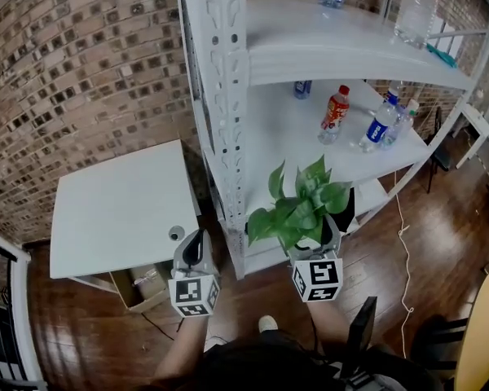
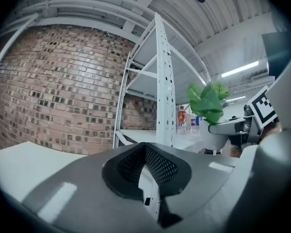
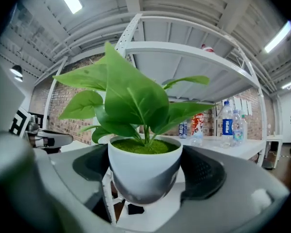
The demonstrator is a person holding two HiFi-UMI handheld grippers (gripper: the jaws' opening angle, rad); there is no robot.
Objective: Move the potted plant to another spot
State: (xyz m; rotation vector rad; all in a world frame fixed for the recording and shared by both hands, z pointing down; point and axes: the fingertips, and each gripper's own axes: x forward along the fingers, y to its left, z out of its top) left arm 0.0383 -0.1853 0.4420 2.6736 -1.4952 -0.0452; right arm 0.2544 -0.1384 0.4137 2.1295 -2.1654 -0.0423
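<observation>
The potted plant (image 3: 143,171), green leaves in a small white pot, sits between the jaws of my right gripper (image 3: 145,188), which is shut on the pot. In the head view the plant's leaves (image 1: 297,206) rise above the right gripper (image 1: 311,241), held in the air in front of the white rack's lower shelf. From the left gripper view the plant (image 2: 207,101) shows at the right. My left gripper (image 1: 194,247) hovers to the left of the plant by the rack's post, its jaws together and holding nothing (image 2: 146,168).
A white metal rack (image 1: 224,96) stands ahead; its middle shelf carries a red bottle (image 1: 335,114) and blue-labelled bottles (image 1: 381,125), its top shelf a big jug (image 1: 416,6). A white table (image 1: 122,210) stands left against the brick wall, with a cardboard box (image 1: 151,287) beneath. A cable (image 1: 403,251) lies on the floor.
</observation>
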